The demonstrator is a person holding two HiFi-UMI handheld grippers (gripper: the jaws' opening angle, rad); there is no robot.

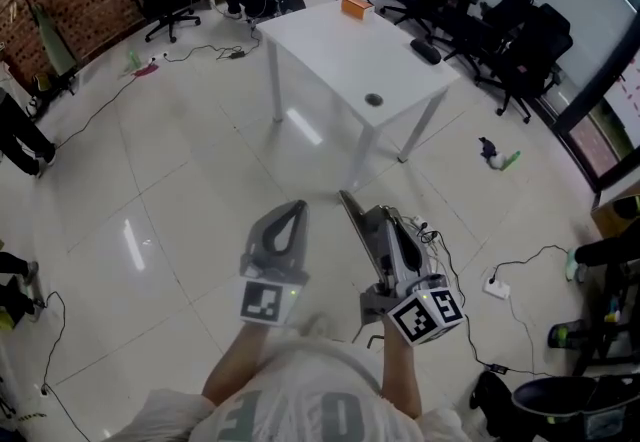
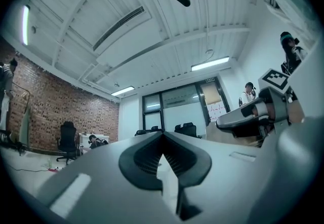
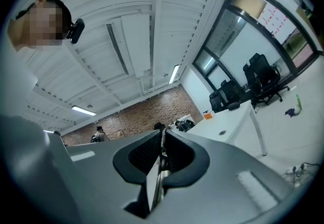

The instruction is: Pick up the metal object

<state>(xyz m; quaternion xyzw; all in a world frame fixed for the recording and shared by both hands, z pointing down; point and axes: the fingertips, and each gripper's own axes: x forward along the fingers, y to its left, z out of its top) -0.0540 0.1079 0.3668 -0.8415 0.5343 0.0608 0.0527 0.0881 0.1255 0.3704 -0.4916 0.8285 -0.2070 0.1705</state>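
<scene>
Metal disc (image 1: 373, 100) small, round, on white tabletop (image 1: 330, 60), well ahead of left gripper (image 1: 297, 205) and right gripper (image 1: 344, 195), each pressed together, empty. Likely stiff, light, slick, low-lying; pinch across rim

Table (image 1: 330, 55) ahead, chairs (image 1: 525, 45) behind it

Only a thin edge of the metal object (image 3: 153, 178) shows, the rest hidden inside the right gripper (image 3: 163, 135).
</scene>
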